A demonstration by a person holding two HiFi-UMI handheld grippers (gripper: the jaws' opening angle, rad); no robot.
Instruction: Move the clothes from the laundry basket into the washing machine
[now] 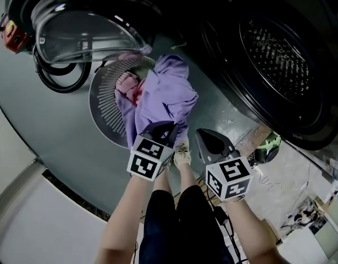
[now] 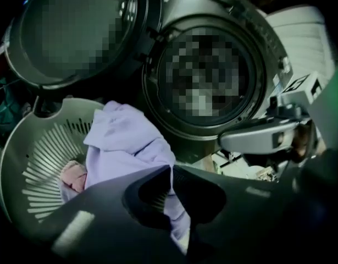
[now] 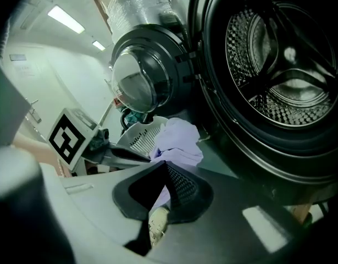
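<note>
Plainly, in the head view, the left gripper [image 1: 169,127] is clamped on a lilac garment [image 1: 164,89] at mid-frame. The cloth drapes from the pinch over the rim of the laundry basket [image 1: 105,100], where a pink item [image 1: 126,84] lies against it. The right gripper [image 1: 201,133] sits just beside the cloth with its jaws together on nothing. The washing machine drum [image 1: 278,54] gapes at upper right. Much of the garment rests on the basket, so a quick lift could drag the pink piece out onto the floor.

In the left gripper view, the jaws meet on a narrow fold of the lilac garment [image 2: 127,142], and the rest hangs loose below. So small a bite may slip under the cloth's own weight on the way to the drum, at upper centre of the frame.

In the right gripper view, the closed, empty right gripper [image 3: 166,165] frames a hanging strip of cloth and the person's shoe [image 3: 156,224] beneath. A trailing end might be trodden on, or catch on the drum's dark door ring [image 3: 212,92] and stay half outside.
</note>
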